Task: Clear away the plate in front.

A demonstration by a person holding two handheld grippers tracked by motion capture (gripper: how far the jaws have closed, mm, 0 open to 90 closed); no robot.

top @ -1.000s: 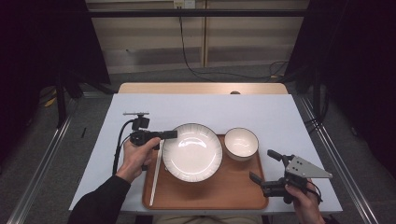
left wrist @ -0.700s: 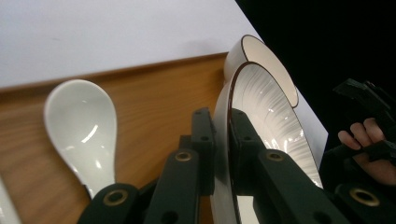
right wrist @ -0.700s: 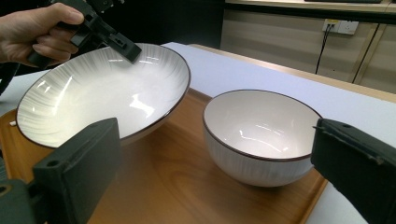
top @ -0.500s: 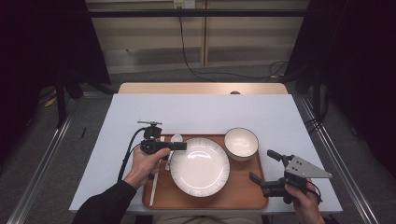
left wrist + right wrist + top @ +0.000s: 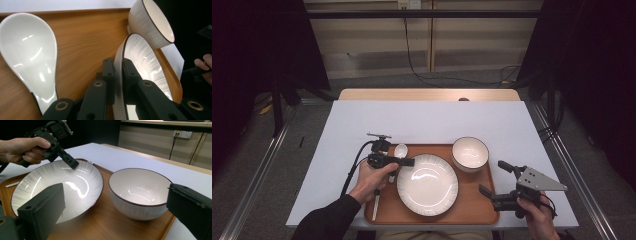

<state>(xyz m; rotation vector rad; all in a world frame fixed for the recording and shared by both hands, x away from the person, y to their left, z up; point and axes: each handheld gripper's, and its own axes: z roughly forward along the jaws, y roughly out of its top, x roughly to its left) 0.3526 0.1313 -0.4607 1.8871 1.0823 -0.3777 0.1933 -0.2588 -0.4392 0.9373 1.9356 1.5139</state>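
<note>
Dark curtains are hanging on both sides of the room, and a pale panelled wall is standing behind the white table (image 5: 432, 120) where we are working. Near our edge of it, a brown wooden tray (image 5: 472, 210) is lying flat, and it is carrying all the dishes.

Largest of these is the white plate (image 5: 427, 184) with fine ribbed lines and a thin dark rim, sitting in the middle of the tray. We are gripping its left rim with the left gripper (image 5: 408, 162): in the left gripper view the two black jaws are pressing close on either side of the plate's edge (image 5: 119, 65), one above and one below it. In the right gripper view that same gripper (image 5: 71, 162) is biting the far rim of the plate (image 5: 50, 187).

Just right of the plate, the white bowl (image 5: 470, 153) is standing upright at the tray's back right corner, very near the plate, though we cannot tell whether they are touching.

We are holding the right gripper (image 5: 495, 181) over the tray's front right corner, its jaws spread wide and clasping nothing.

Left of the plate, a white soup spoon (image 5: 400, 150) is lying on the tray, bowl side up (image 5: 28, 55).
</note>
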